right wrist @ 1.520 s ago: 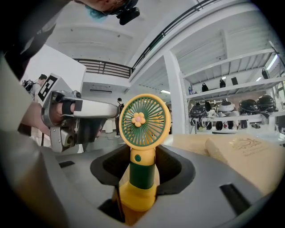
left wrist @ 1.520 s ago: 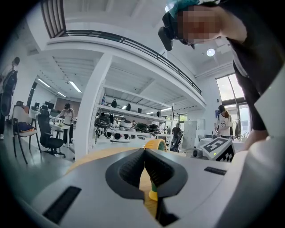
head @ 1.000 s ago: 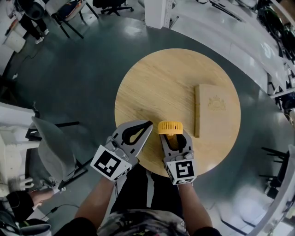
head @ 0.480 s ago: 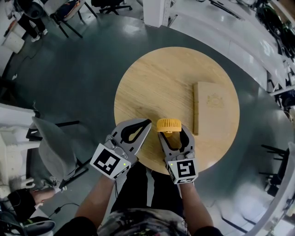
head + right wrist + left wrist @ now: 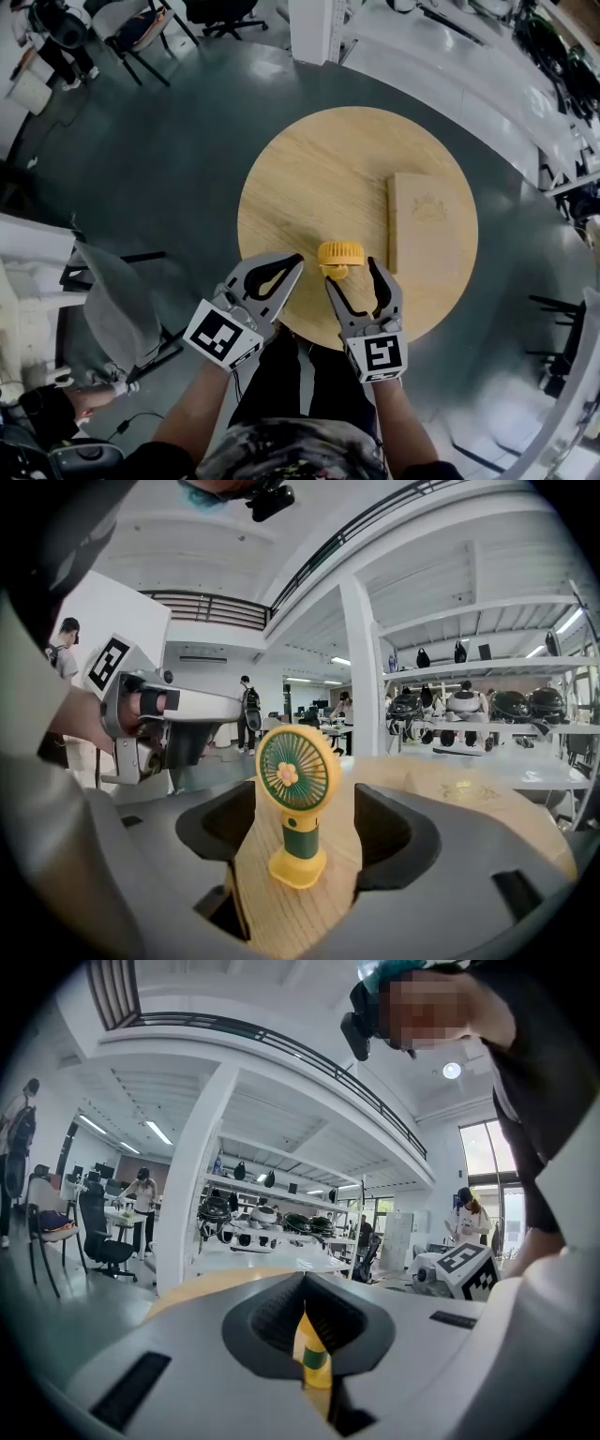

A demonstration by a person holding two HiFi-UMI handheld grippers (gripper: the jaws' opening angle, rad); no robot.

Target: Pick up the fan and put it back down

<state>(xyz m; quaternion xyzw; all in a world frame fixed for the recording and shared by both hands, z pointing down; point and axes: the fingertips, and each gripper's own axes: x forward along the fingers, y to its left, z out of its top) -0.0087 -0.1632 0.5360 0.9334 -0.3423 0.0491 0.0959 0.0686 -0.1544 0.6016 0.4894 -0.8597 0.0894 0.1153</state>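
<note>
A small yellow and green fan stands upright on its base near the front edge of the round wooden table. My right gripper is just behind it, its jaws opening. In the right gripper view the fan stands in the gap of my right gripper, and neither pad touches it. My left gripper hovers at the table's edge left of the fan, jaws shut with nothing held. It shows in the left gripper view and at the left of the right gripper view.
A flat wooden box lies on the table, right of the fan. The table stands on a dark floor with chairs to the left. White shelving with helmets and several people are in the background.
My right gripper's jaws have spread off the fan's handle and the gripper has drawn back toward me. The fan stays standing on the table. My left gripper has barely moved.
</note>
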